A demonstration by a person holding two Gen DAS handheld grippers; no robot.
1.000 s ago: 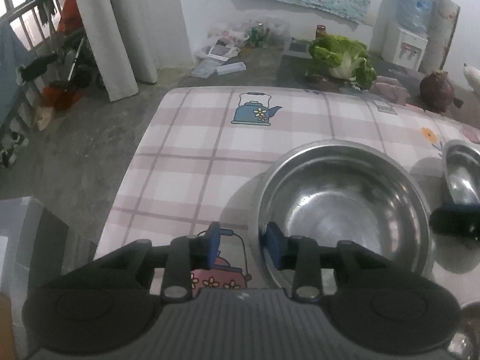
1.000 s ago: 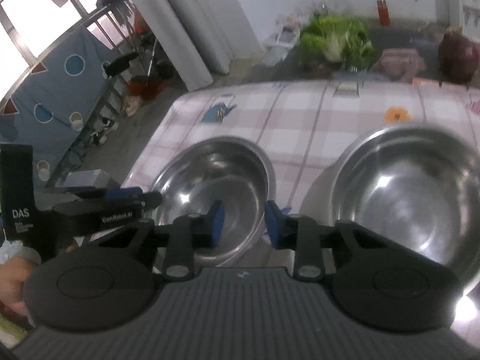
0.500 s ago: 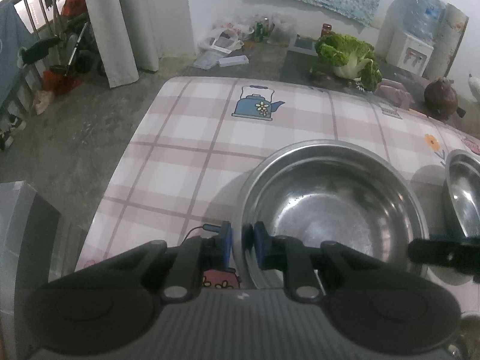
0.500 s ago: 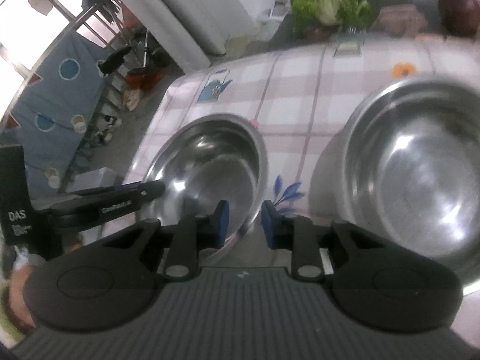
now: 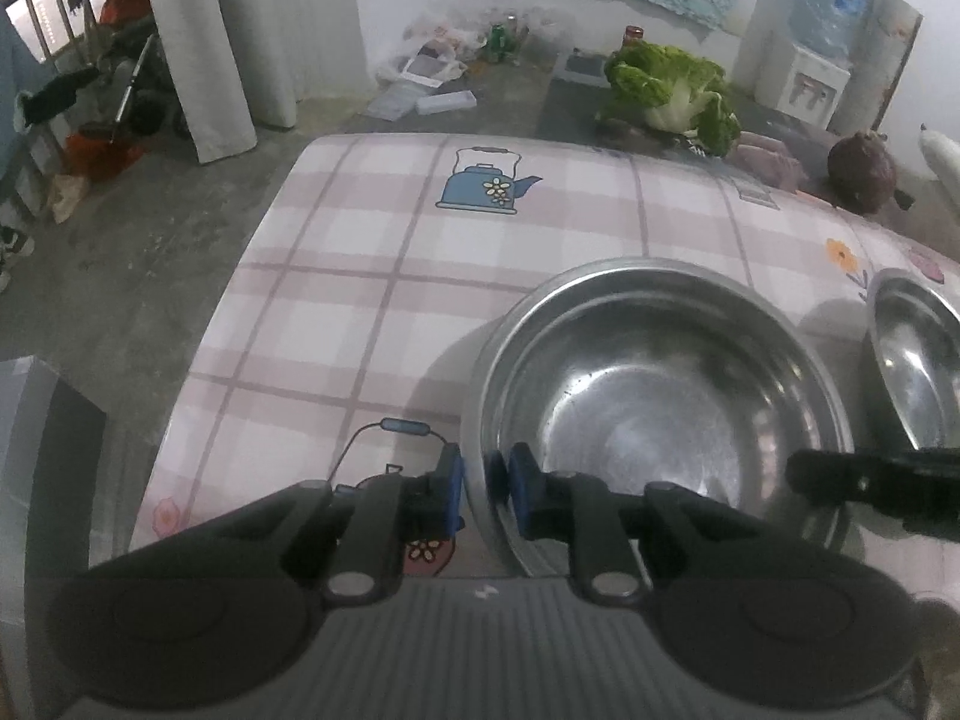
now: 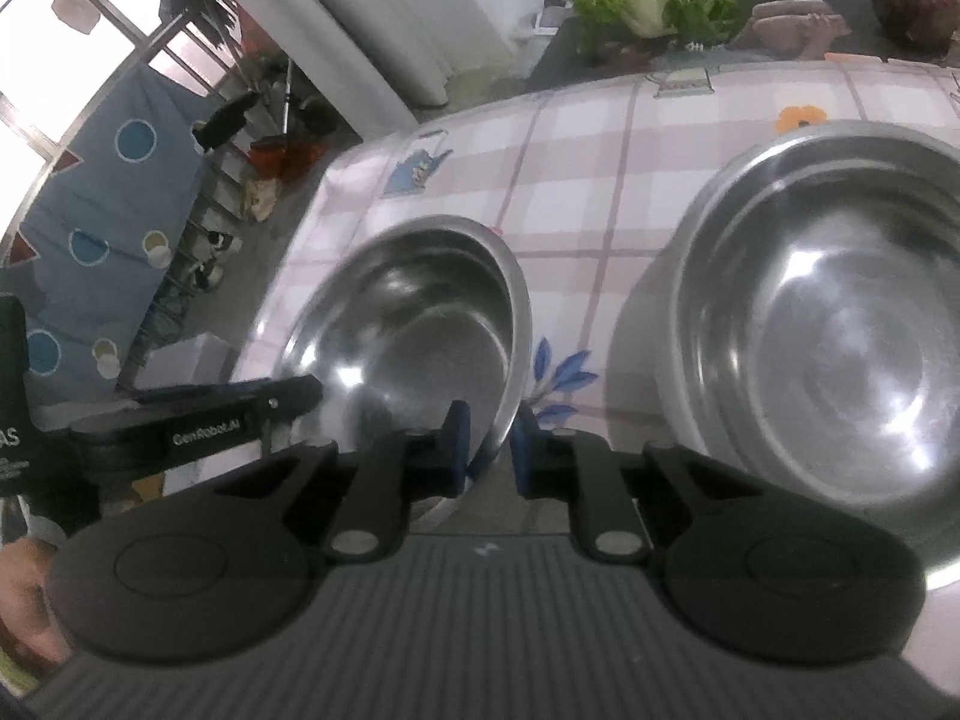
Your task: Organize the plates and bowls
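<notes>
A steel bowl sits on the checked tablecloth; it also shows in the right wrist view. My left gripper is shut on the bowl's near left rim. My right gripper straddles the same bowl's right rim, its jaws close on the rim; it looks shut on it. The bowl appears tilted in the right wrist view. A second, larger steel bowl stands to the right, and its edge shows in the left wrist view.
The table's left edge drops to a concrete floor. Beyond the far edge lie a cabbage, a dark round vegetable and a water dispenser. A grey box stands at the near left.
Both grippers have closed on the near bowl's rim, left on its left side, right on its right side. The bowl now looks tilted in the right wrist view.
</notes>
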